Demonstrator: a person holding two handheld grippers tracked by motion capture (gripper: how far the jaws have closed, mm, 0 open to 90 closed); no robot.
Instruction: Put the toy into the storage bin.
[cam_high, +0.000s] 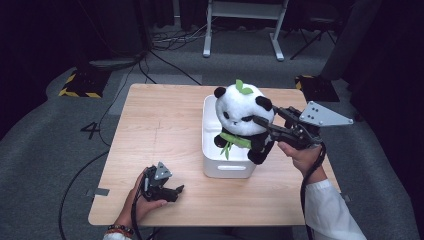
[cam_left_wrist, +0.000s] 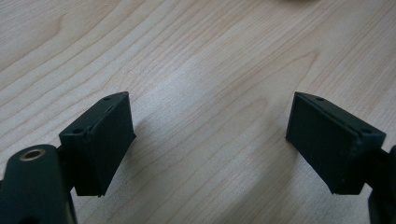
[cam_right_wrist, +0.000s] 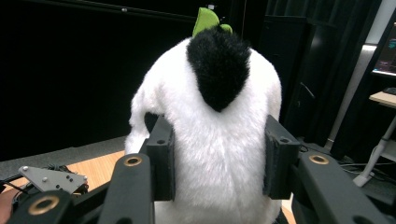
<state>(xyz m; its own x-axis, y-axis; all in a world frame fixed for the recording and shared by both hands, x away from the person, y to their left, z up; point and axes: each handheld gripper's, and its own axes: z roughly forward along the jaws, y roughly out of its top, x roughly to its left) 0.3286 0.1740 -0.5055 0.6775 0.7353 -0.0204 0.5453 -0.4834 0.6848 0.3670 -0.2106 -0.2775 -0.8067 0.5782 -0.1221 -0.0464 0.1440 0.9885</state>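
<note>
Your right tongs (cam_high: 261, 121) are clamped on the plush panda (cam_high: 242, 120). In the right gripper view both pads press into the white fur, one on each side of the panda (cam_right_wrist: 219, 140), with its black ear straight ahead above the jaws and a green leaf at the very top.

In the high view the panda is upright, held by the head from its back side, facing away from your right hand (cam_high: 299, 152). Its lower body sits over the white bin (cam_high: 227, 167), which lies directly under and just in front of the right tongs. You cannot tell whether the panda's feet touch the bin or hang just above it. A green scarf hangs at its neck, below the grip point.

Your left tongs (cam_high: 172, 192) are apart with nothing between them. In the left gripper view the two black pads (cam_left_wrist: 100, 140) stand wide, bare wood grain of the tabletop (cam_left_wrist: 205, 93) between and ahead of them. In the high view your left hand (cam_high: 145, 197) rests low on the tabletop (cam_high: 160, 125), well apart from the bin and the panda, which are off to the far side of the left tongs.
</note>
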